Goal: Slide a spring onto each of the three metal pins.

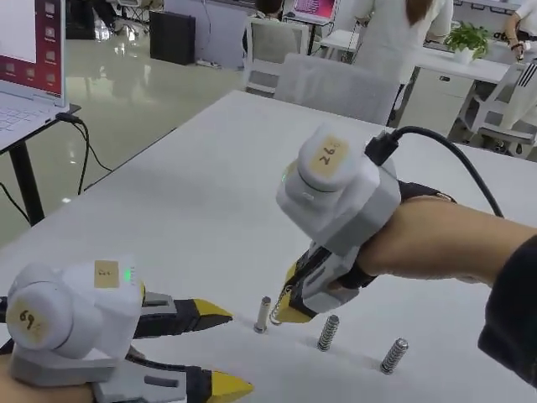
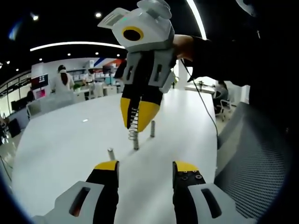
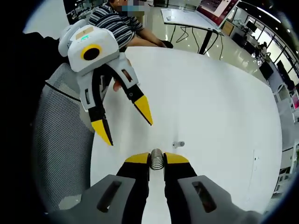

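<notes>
Nearest us, our left gripper (image 1: 235,351) hangs with jaws apart and empty, while our right gripper (image 1: 288,309) pinches the spring (image 3: 157,161) just beside the bare pin (image 1: 263,315), so we should centre the coil upright over its tip before lowering.

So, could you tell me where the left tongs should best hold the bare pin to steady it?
I'd take the bare pin low on its shaft, coming in level from where the left tongs are. It stands upright, its top should be free for the spring in the right tongs, which crowd the far side.
</notes>
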### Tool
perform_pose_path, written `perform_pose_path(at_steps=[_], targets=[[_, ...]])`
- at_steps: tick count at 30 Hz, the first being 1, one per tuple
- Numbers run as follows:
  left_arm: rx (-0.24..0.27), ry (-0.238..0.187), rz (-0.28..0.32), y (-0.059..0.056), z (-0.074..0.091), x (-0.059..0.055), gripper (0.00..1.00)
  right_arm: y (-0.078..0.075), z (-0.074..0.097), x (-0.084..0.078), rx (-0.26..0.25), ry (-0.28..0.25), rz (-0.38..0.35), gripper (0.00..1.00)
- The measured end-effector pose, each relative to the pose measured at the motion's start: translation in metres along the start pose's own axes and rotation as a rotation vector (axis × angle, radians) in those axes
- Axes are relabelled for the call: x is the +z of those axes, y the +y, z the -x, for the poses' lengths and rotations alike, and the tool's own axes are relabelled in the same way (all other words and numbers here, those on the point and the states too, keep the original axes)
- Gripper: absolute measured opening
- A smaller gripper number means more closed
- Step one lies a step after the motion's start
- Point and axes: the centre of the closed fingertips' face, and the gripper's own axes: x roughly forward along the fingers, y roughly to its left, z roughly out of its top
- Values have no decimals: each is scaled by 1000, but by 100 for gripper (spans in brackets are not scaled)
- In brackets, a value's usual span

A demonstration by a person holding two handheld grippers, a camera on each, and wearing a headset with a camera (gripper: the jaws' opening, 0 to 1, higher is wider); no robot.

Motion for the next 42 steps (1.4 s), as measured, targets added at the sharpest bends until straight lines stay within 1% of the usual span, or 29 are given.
perform_pose_path(at_steps=[2, 5, 9, 13, 17, 24, 29, 35, 42], targets=[[11, -4, 5, 2, 1, 0, 41, -6, -2, 1, -10, 1, -4, 8], [20, -12, 12, 3, 2, 2, 43, -15, -6, 3, -30, 9, -3, 8], [12, -12, 10, -2, 0, 2, 45, -28, -12, 6, -53, 18, -5, 8], [12, -5, 13, -2, -1, 0, 47, -35, -18, 8, -52, 14, -14, 8], [11, -5, 17, -2, -2, -1, 48, -43, -27, 3, -68, 42, -6, 8], [9, -4, 19, -2, -3, -2, 49, -45, -37, -4, -49, 65, -4, 8], [3, -1, 18, -3, -4, -3, 48, -47, -41, -6, -49, 70, -7, 8], [-1, 1, 19, -3, -5, -4, 47, -46, -45, -6, -40, 76, -11, 8], [-5, 5, 20, -2, -5, -7, 46, -48, -57, -10, -22, 93, -22, 8]])
